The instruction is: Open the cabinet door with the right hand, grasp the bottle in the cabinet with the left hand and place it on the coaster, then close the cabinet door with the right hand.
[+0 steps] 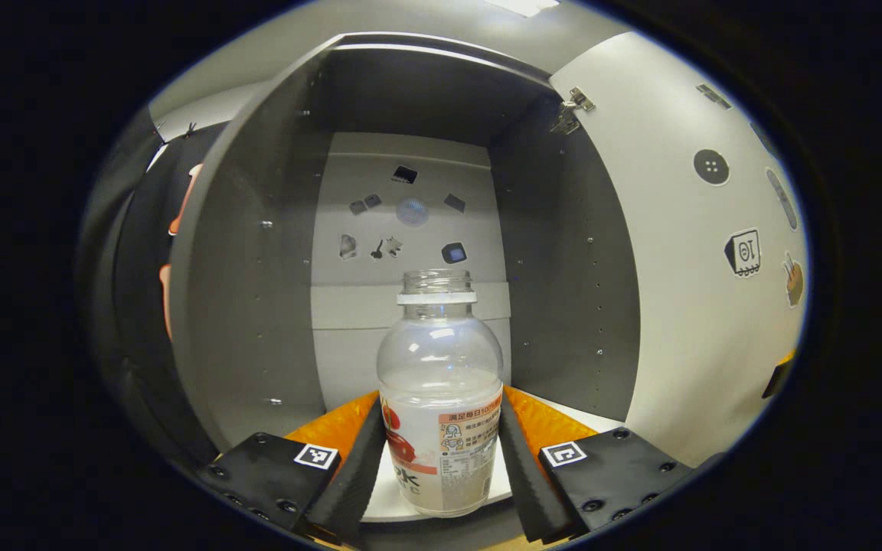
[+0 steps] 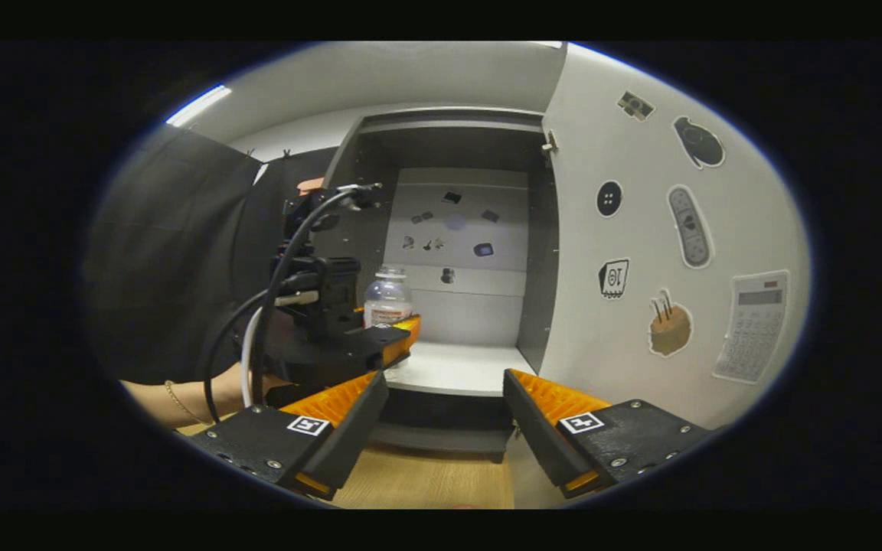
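Left gripper (image 1: 441, 459): fingers on either side of the bottle (image 1: 439, 398), both pressing against its lower body, low in the left gripper view.
Left gripper, from the right gripper view (image 2: 399, 337): held level, reaching forward, with cables trailing back from its body.
Left hand (image 2: 238, 383): partly hidden behind that gripper; a bare wrist with a thin bracelet shows.
Right gripper (image 2: 441, 428): jaws spread wide, nothing between them, held level and pointing forward.

Clear glossy plastic bottle (image 1: 439, 383); matt cabinet (image 1: 257, 306) panels.
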Available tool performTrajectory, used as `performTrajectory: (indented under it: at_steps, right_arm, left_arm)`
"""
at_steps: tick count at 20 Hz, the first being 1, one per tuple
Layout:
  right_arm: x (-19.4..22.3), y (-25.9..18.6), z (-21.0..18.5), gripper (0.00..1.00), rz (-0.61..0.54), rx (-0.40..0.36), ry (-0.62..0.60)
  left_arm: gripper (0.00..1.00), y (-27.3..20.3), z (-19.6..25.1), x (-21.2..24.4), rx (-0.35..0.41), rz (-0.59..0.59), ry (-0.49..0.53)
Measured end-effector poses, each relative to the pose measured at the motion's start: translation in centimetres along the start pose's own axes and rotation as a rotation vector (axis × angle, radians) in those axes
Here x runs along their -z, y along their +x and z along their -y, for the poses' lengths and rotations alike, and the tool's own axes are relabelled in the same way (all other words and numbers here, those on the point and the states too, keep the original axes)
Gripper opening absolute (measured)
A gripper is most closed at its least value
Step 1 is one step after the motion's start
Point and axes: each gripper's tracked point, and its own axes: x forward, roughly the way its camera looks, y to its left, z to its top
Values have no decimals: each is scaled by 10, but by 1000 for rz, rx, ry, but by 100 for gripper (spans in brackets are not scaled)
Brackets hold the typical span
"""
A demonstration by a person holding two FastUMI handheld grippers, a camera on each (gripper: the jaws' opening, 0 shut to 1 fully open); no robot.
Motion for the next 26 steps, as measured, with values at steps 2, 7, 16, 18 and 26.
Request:
performTrajectory:
  at_steps: [2, 7, 16, 18, 26]
  right_arm:
    - [0, -7, -8, 94, 5, -21, 2]
    - [-1, -27, -29, 90, 32, -59, 20]
    - [4, -54, -65, 94, 52, -6, 11]
    - [5, -58, -73, 94, 62, 0, 11]
    - [38, -69, -92, 90, 16, 19, 37]
  left_arm:
    - [82, -25, -5, -1, -17, -2, -1]
    - [80, -83, -23, -2, -62, -7, 2]
    - [82, -163, -61, 33, -75, -60, -23]
    - [82, -177, -67, 41, -71, -56, -19]
    - [82, -235, -63, 113, -20, -44, 16]
